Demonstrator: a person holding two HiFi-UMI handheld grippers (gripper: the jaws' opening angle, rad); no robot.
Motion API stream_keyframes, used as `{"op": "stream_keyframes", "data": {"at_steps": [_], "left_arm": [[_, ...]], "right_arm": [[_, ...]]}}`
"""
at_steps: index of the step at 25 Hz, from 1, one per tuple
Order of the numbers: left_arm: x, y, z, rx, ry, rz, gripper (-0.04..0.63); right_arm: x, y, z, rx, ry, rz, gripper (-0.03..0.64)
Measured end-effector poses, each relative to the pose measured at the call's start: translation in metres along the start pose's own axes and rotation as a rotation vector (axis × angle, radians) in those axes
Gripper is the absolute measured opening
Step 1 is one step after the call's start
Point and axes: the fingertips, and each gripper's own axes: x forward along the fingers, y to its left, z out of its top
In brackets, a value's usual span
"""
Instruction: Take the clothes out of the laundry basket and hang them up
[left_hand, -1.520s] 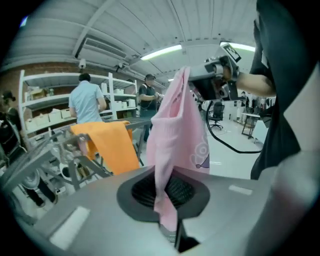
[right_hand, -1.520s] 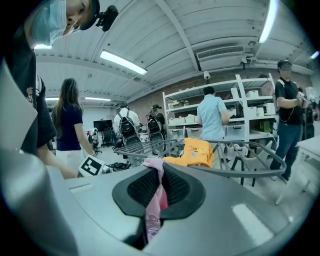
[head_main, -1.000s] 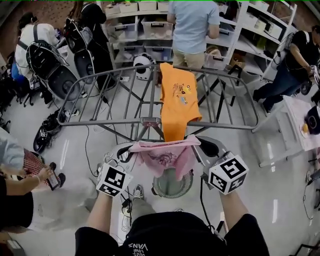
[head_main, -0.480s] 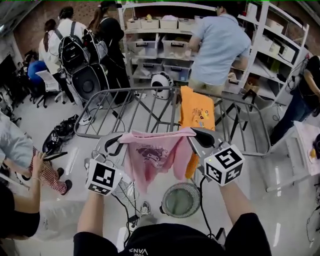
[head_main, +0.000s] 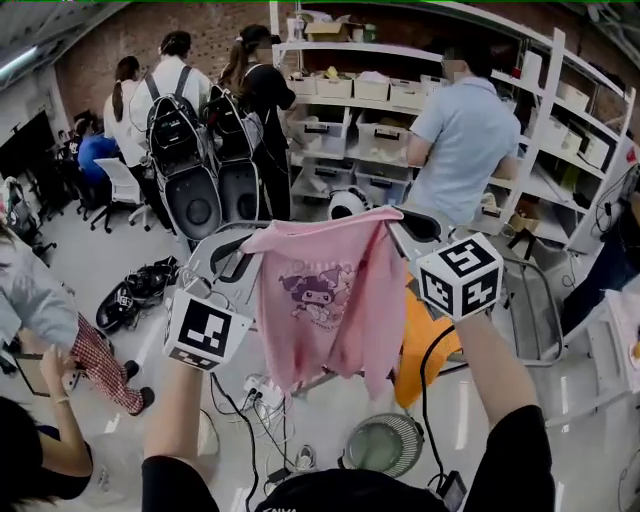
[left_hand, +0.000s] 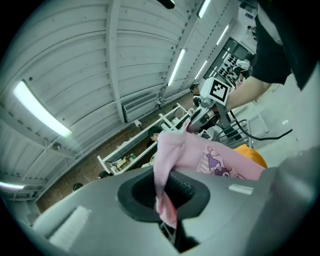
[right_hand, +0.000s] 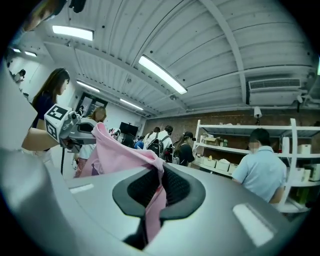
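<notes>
Pink shirt (head_main: 320, 300) with a purple cartoon print hangs spread out in the centre of the head view, stretched between the two grippers. The left gripper (head_main: 243, 252) has its jaws closed on the shirt's upper left corner; its own view shows the pink cloth pinched between the pads. The right gripper (head_main: 405, 222) grips the upper right corner in the same way. Behind the shirt, right of centre, an orange garment (head_main: 425, 340) hangs on the grey drying rack (head_main: 530, 325). A round basket (head_main: 385, 445) stands at lower centre.
</notes>
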Motion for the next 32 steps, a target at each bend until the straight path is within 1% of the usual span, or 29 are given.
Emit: {"op": "stream_keyframes", "data": {"at_steps": [5,8,12,15,18,21,23,27,30,32], "left_arm": [[0.030,0.072,0.000,0.025,-0.036,0.052,0.014],[0.047,0.114,0.007,0.047,-0.060,0.083,0.014],[0.065,0.166,0.026,0.085,-0.096,0.114,0.014],[0.071,0.184,0.036,0.093,-0.128,0.119,0.014],[0.075,0.179,0.032,0.063,-0.156,0.098,0.014],[0.083,0.163,0.017,0.024,-0.156,0.063,0.014],[0.090,0.145,0.004,-0.007,-0.141,0.036,0.014],[0.108,0.087,-0.024,-0.085,-0.086,-0.013,0.014],[0.118,0.031,-0.045,-0.145,-0.027,-0.054,0.014],[0.126,-0.007,-0.056,-0.169,0.014,-0.084,0.014]], "right_arm": [[0.076,-0.027,0.048,-0.043,-0.009,-0.043,0.018],[0.118,-0.044,0.076,-0.026,-0.036,-0.071,0.018],[0.161,-0.066,0.124,-0.003,-0.089,-0.110,0.018],[0.181,-0.076,0.153,0.015,-0.127,-0.127,0.019],[0.198,-0.079,0.159,0.011,-0.138,-0.137,0.020],[0.214,-0.079,0.144,0.004,-0.118,-0.142,0.019],[0.222,-0.079,0.120,0.007,-0.092,-0.135,0.020],[0.228,-0.083,0.043,0.042,-0.015,-0.083,0.020],[0.225,-0.084,-0.016,0.080,0.043,-0.033,0.020],[0.221,-0.087,-0.052,0.109,0.082,-0.010,0.020]]}}
